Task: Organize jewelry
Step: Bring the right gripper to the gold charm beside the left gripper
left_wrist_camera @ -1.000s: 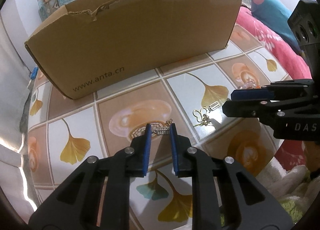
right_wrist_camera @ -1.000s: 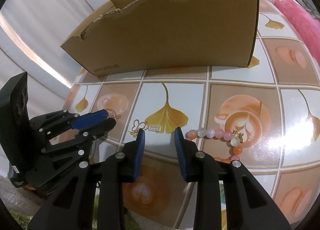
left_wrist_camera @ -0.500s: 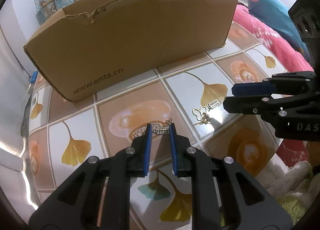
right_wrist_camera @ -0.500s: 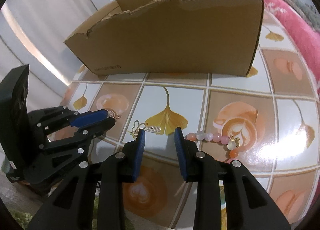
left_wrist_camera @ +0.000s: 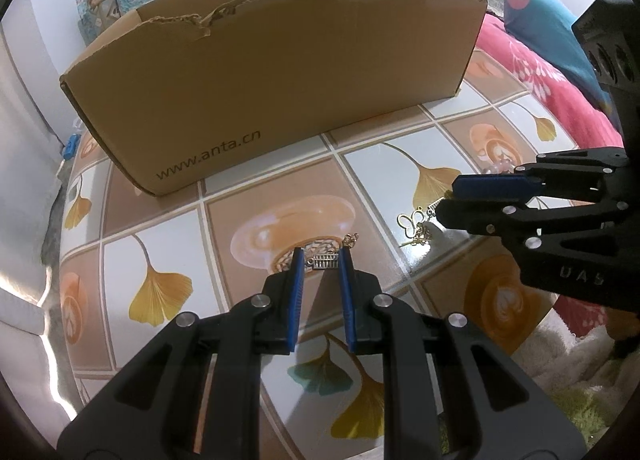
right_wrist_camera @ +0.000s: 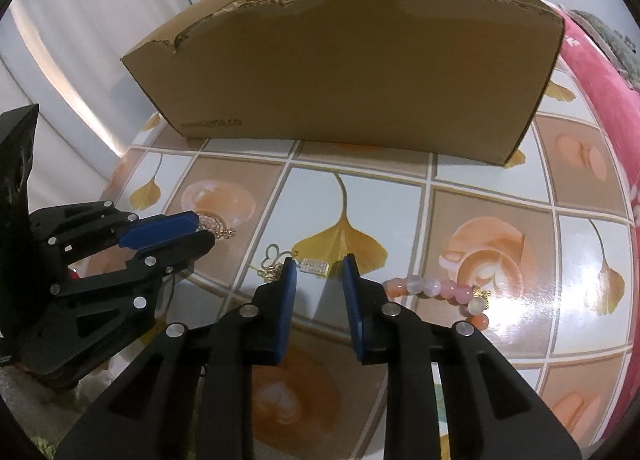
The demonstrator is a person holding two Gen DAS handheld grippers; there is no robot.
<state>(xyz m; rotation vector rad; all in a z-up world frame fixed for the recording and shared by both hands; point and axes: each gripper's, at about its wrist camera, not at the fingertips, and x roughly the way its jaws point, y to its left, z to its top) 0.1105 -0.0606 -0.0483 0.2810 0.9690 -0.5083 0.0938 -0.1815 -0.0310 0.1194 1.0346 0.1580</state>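
Jaws near "www.anta.cn" cardboard box point(left_wrist_camera: 280, 80)

light: soft indoor, brightest at a streak on the left curtain point(right_wrist_camera: 72, 100) | glare: white patch on glossy tabletop point(right_wrist_camera: 516, 312) near right edge | shadows: cardboard box point(left_wrist_camera: 280, 92) front face dim | focus: sharp centre, no motion blur | distortion: strong fisheye bowing, black vignette corners

- The left gripper point(left_wrist_camera: 323, 258) has black plastic arms with triangular cut-outs; blue pads line its fingers; round silver screws sit behind the pads
- The right gripper point(right_wrist_camera: 318, 266) matches it; pale letters mark its black body behind the screws
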